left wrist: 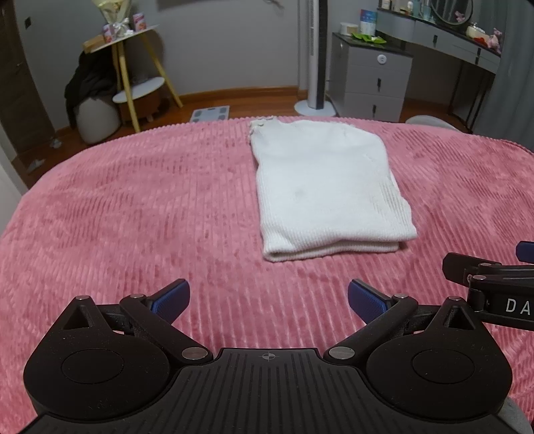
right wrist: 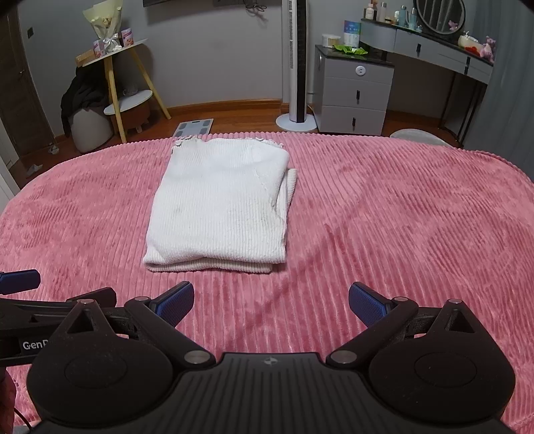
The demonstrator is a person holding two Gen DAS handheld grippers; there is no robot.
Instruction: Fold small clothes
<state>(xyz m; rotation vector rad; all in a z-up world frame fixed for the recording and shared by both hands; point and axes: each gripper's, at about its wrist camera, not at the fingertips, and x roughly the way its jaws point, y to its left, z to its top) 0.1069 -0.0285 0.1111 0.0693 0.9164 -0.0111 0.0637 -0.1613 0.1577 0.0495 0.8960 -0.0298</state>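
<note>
Pink ribbed blanket (right wrist: 383, 213) bears folded white garment (right wrist: 220, 207).

Home bedroom. Bed (right wrist: 400, 217) w/ pink ribbed blanket up front. Grey drawer unit (right wrist: 355, 90) beside vanity (right wrist: 430, 46) w/ round mirror (right wrist: 439, 13) & bottles. Tower fan (right wrist: 297, 63), scale (right wrist: 194, 128) on wood floor, yellow-legged side table (right wrist: 115, 55) w/ bouquet (right wrist: 103, 20), dark clothes (right wrist: 81, 93) heaped on pouf.

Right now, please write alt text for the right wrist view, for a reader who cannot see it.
A folded white knit garment lies on a pink ribbed blanket, untouched. The right tool is open just short of it, empty, with the left tool at the left edge.
</note>
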